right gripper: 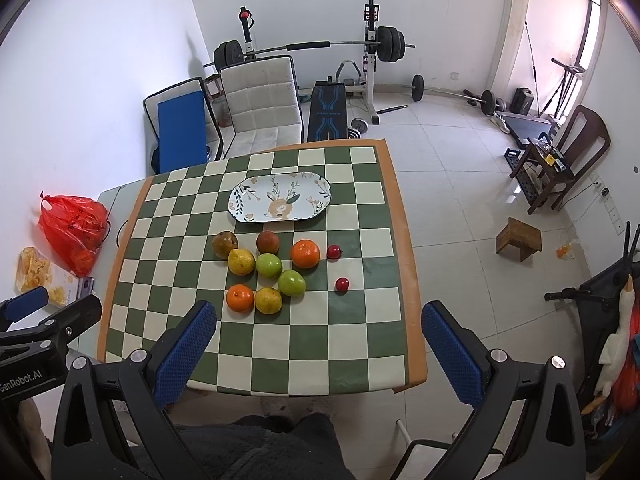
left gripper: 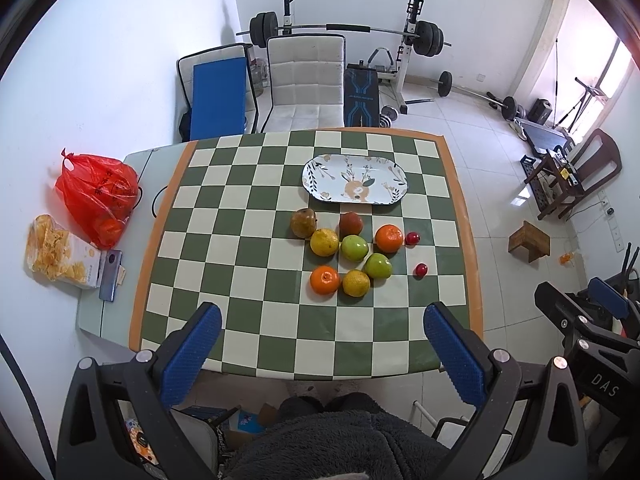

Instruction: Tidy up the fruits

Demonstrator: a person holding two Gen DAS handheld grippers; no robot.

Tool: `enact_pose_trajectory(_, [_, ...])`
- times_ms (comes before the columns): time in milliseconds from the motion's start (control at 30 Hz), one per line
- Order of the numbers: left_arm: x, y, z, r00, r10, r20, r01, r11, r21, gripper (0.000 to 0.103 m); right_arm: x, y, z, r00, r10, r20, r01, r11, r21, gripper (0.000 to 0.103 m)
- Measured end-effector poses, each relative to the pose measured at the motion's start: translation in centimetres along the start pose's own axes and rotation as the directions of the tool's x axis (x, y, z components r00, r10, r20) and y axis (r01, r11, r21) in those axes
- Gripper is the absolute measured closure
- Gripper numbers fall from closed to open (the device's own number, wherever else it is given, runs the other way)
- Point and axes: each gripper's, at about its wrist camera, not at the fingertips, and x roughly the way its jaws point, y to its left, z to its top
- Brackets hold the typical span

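Note:
Several fruits lie in a cluster on the checkered table (left gripper: 248, 280) (right gripper: 360, 344): two oranges (left gripper: 324, 279) (right gripper: 305, 254), two yellow citrus (left gripper: 324, 242) (right gripper: 241, 261), two green apples (left gripper: 354, 247) (right gripper: 269, 265), a brown pear (left gripper: 303, 222) (right gripper: 224, 243), a reddish fruit (left gripper: 351, 223) (right gripper: 267, 241) and two small red fruits (left gripper: 420, 269) (right gripper: 342, 284). An empty oval floral plate (left gripper: 320, 178) (right gripper: 244, 204) sits behind them. My left gripper (left gripper: 322, 342) and right gripper (right gripper: 319, 338) are both open and empty, held above the table's near edge.
A red plastic bag (left gripper: 96, 196) (right gripper: 74, 228), a snack bag (left gripper: 56, 256) and a phone (left gripper: 111, 276) lie left of the cloth. Chairs (left gripper: 306, 80) stand behind the table. A wooden stool (left gripper: 529, 240) and gym gear are on the floor.

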Motion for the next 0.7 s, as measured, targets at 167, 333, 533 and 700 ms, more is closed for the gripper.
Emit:
enact_pose_trajectory(167, [1.3, 0.0, 2.5, 0.999, 0.053, 0.006, -0.053, 0.998, -0.044, 0.0, 0.2, -0.1, 0.8, 1.0, 0.012, -0.001, -0.012, 1.0, 0.013, 0.0])
enact_pose_trajectory(333, [5.2, 1.9, 4.5, 0.981, 0.189, 0.047, -0.184, 0.979, -0.088, 0.0, 3.7, 0.0, 2.2, 0.998, 0.063, 0.011, -0.063, 0.997, 0.035, 0.0])
enact_pose_trajectory(533, [14.7, 5.6, 4.8, 0.969, 0.223, -0.108, -0.234, 0.966, -0.106, 0.0, 15.5, 0.3, 1.2, 0.973, 0.168, -0.157, -0.162, 0.986, 0.047, 0.0])
enact_pose_trajectory(700, [24.0, 7.8, 4.5, 0.948, 0.143, -0.283, -0.184, 0.975, -0.123, 0.002, 26.3, 2.1, -1.0, 0.927, 0.248, -0.282, -0.216, 0.966, 0.139, 0.01])
